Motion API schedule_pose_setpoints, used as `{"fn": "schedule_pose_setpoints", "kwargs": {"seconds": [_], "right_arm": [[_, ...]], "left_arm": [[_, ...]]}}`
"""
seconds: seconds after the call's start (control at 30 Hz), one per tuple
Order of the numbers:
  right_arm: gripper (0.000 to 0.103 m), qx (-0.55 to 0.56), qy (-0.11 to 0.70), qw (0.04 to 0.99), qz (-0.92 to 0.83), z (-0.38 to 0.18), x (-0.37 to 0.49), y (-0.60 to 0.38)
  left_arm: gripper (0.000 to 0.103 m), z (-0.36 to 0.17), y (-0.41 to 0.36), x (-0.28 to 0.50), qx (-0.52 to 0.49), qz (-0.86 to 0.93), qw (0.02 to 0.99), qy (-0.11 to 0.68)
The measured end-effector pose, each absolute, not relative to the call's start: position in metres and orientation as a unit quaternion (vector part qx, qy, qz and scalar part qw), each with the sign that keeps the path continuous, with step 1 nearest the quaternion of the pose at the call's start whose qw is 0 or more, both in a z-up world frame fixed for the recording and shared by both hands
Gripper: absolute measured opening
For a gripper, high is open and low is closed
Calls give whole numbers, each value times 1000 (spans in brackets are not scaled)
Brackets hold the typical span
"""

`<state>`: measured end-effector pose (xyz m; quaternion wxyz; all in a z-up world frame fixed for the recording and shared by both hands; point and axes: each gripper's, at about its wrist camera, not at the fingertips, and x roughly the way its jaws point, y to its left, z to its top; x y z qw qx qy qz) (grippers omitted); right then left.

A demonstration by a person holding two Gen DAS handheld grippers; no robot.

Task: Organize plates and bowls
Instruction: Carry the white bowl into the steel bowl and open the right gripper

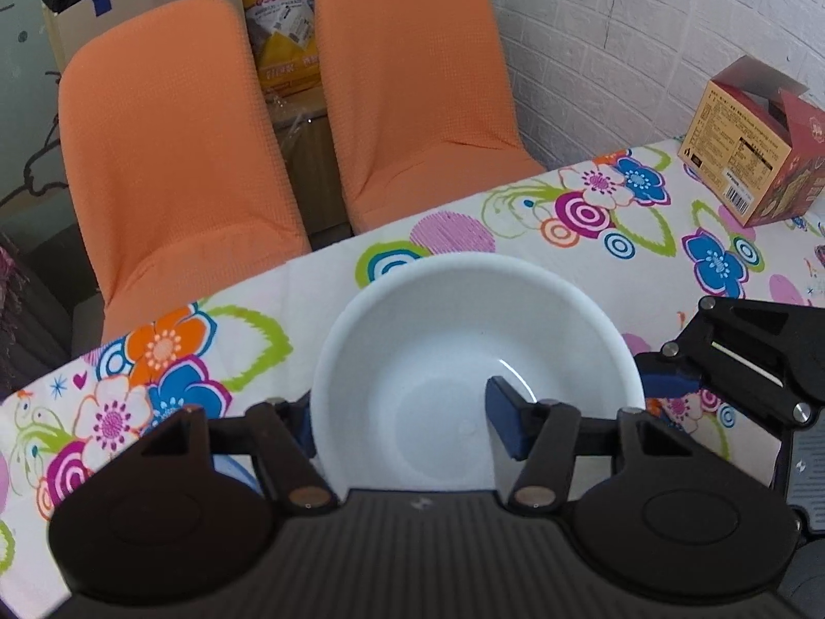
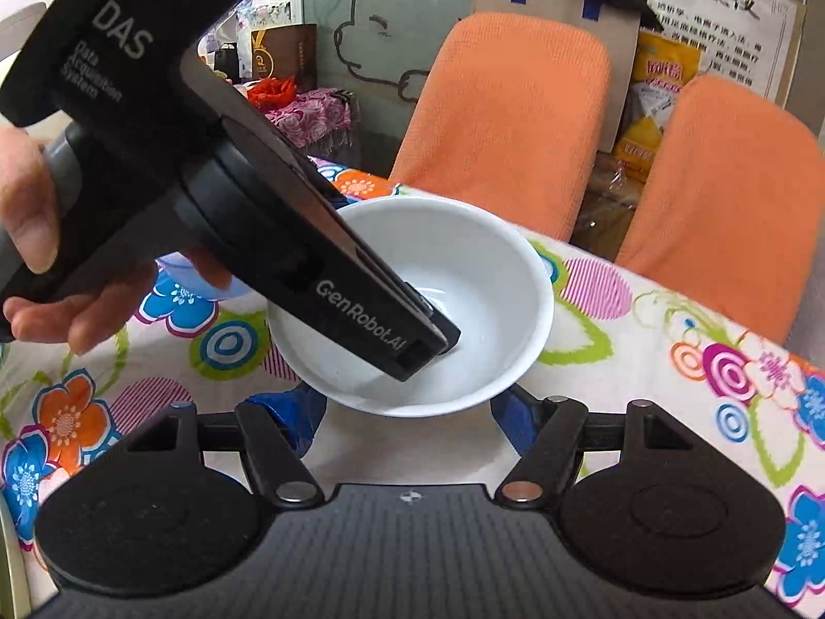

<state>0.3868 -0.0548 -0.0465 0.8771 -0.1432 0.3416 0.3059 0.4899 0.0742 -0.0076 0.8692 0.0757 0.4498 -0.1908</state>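
A: Biggest first, pls. What's around?
B: Table [image 1: 541, 258] w/ a flowered cloth, two orange chairs [image 1: 170, 155] behind it, a printed carton [image 1: 747, 155] at the far right corner by the white brick wall.
A: And the task item?
B: One white bowl [image 1: 464, 340], plain, glossy, deep, nothing inside. It's on the cloth near the table edge by the chairs (tilted toward the right wrist cam, it seems).
A: Left gripper [image 1: 399, 420]?
B: Angled down into the bowl. One blue pad [image 1: 508, 412] sits inside, the other finger is outside the near wall, so the rim's between them. Looks clamped on the bowl. In the right wrist view the person's hand [image 2: 31, 237] wraps its handle.
A: Right gripper [image 2: 407, 412]?
B: Low, just beside the bowl, fingers spread wide apart, bowl's near edge right over the gap. Holding nothing; contact w/ the bowl, can't tell.
A: Anything smaller?
B: A bit of pale blue shows by the left gripper's body; can't ID it.
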Motion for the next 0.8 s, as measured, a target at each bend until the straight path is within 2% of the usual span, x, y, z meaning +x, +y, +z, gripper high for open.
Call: {"fn": "schedule_pose_setpoints", "kwargs": {"seconds": [0.27, 0.37, 0.6, 0.8], "right_arm": [[56, -150, 319, 888, 295, -2, 332, -73], [58, -164, 316, 890, 284, 11, 290, -77], [58, -168, 338, 889, 260, 15, 194, -96], [58, -159, 363, 882, 255, 1, 146, -116]], "left_arm": [[59, 35, 48, 400, 61, -211, 880, 422], [61, 40, 32, 358, 39, -240, 867, 435], [63, 20, -8, 267, 44, -270, 853, 445], [62, -6, -23, 223, 62, -273, 842, 461]]}}
